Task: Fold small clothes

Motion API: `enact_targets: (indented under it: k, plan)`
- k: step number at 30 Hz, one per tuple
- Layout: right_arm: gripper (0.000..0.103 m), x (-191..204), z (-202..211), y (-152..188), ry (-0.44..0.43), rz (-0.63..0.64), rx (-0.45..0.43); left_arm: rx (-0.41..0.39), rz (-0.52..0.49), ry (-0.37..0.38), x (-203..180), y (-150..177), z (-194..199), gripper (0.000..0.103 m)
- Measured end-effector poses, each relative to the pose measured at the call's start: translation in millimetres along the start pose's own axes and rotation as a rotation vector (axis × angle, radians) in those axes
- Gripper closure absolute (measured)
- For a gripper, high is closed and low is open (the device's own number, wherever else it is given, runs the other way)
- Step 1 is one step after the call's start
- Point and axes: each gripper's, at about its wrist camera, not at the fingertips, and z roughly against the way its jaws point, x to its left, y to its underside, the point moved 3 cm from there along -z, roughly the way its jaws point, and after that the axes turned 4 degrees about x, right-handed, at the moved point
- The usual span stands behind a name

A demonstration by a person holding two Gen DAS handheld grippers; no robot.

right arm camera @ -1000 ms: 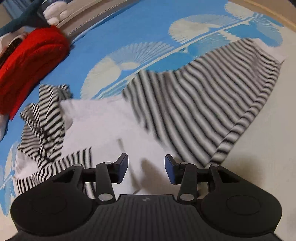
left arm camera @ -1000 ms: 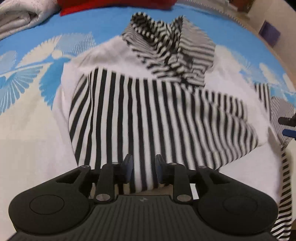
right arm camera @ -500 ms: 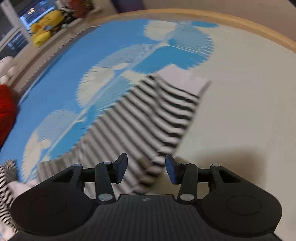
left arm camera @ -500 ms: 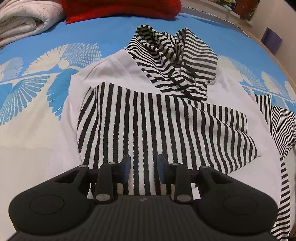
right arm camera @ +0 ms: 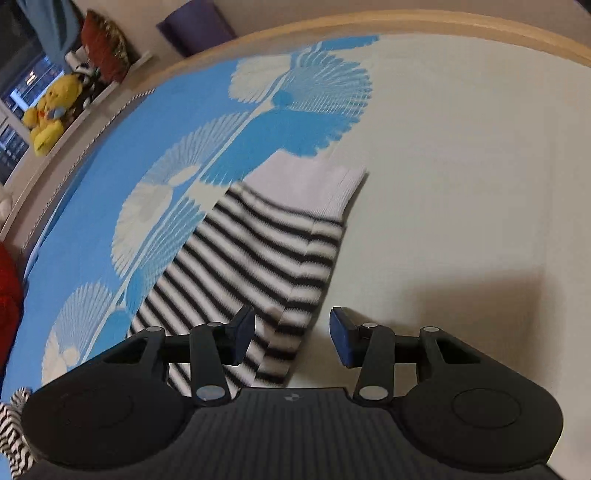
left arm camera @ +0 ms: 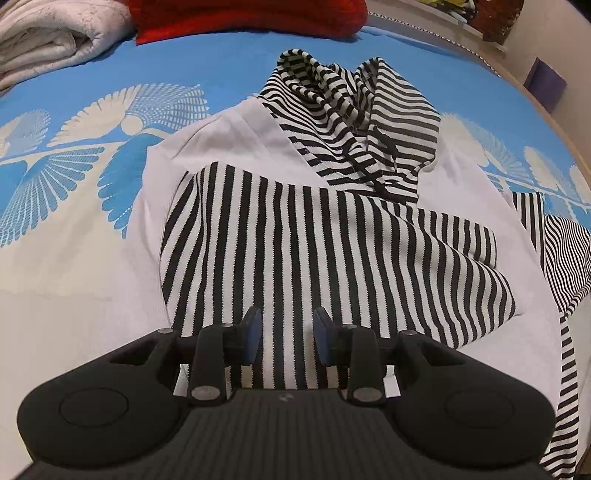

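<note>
Since a second ago the right gripper (right arm camera: 291, 338) has swung away from the hoodie's white body out along the spread sleeve (right arm camera: 258, 266), while the left gripper (left arm camera: 286, 339) has kept its place over the folded sleeve (left arm camera: 314, 258).

Right jaws stand apart, released, gripping nothing; the sleeve's striped edge lies below the gap, nearer the left pad, and whether a pad touches the cloth cannot be told. From there the sleeve runs toward 12 o'clock to its white ribbed cuff (right arm camera: 325, 188), blurred. Beyond it the bedspread (right arm camera: 461, 166) is cream toward 2 o'clock and blue with white fan shapes toward 10 o'clock. A yellow plush toy (right arm camera: 48, 110) sits on a ledge at 10 o'clock.

Left jaws are also parted, narrower, with striped cloth seen between the pads; whether they pinch it cannot be told. The folded sleeve lies across the hoodie (left arm camera: 236, 140), which is flat on the bed. Its striped hood (left arm camera: 354, 122) is bunched at 12 o'clock. The other sleeve trails off at 3 o'clock. At 11 o'clock lies a folded pale blanket (left arm camera: 55, 40), with a red cloth (left arm camera: 251, 16) at 12 o'clock beyond the hood.
</note>
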Motion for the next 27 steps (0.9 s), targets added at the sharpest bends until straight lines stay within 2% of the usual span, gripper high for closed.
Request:
enact_targets:
  k: [6,7,8,9,10,11,14,16,18,20,23,25,27]
  plan:
    - [0.058,0.6,-4.3,-2.4,0.014,-0.001,-0.042,0.002,0.005,0.004,1.0,-0.5,0.5,0.069]
    - [0.065,1.3,-4.6,-2.8,0.018,-0.002,-0.047,0.003,0.006,0.005,1.5,-0.5,0.8,0.069]
    - [0.079,1.1,-4.7,-3.0,0.016,-0.007,-0.049,0.002,0.008,0.005,1.8,-0.5,1.1,0.069]
    - [0.086,-0.1,-5.1,-3.4,0.014,-0.017,-0.046,0.001,0.010,0.005,2.1,-0.6,1.4,0.069]
    - [0.098,-2.1,-5.3,-4.4,0.013,-0.036,-0.045,0.000,0.011,0.006,2.9,-0.7,1.7,0.069]
    - [0.102,-3.7,-4.4,-5.4,0.014,-0.052,-0.052,-0.001,0.014,0.006,3.7,-0.9,2.0,0.069]
    - [0.102,4.5,10.3,-9.1,0.013,-0.051,-0.117,-0.006,0.036,0.008,10.1,-3.7,3.7,0.069]
    - [0.102,29.4,28.5,-8.0,0.002,0.027,-0.186,-0.016,0.065,0.006,17.9,-7.6,6.4,0.069]
    - [0.102,69.6,54.6,0.3,-0.053,0.157,-0.275,-0.035,0.088,-0.011,27.2,-11.8,12.0,0.069]
    - [0.102,122.6,87.5,22.4,-0.141,0.329,-0.370,-0.057,0.101,-0.027,38.4,-17.4,18.7,0.069]
    - [0.102,195.6,143.5,75.9,-0.407,0.536,-0.424,-0.090,0.159,-0.048,63.2,-25.4,30.2,0.069]
    - [0.102,234.8,176.2,124.9,-0.609,0.654,-0.368,-0.099,0.207,-0.056,79.0,-28.0,35.0,0.069]
    - [0.100,266.1,191.6,175.7,-0.778,0.750,-0.181,-0.101,0.239,-0.056,91.5,-29.1,38.4,0.069]
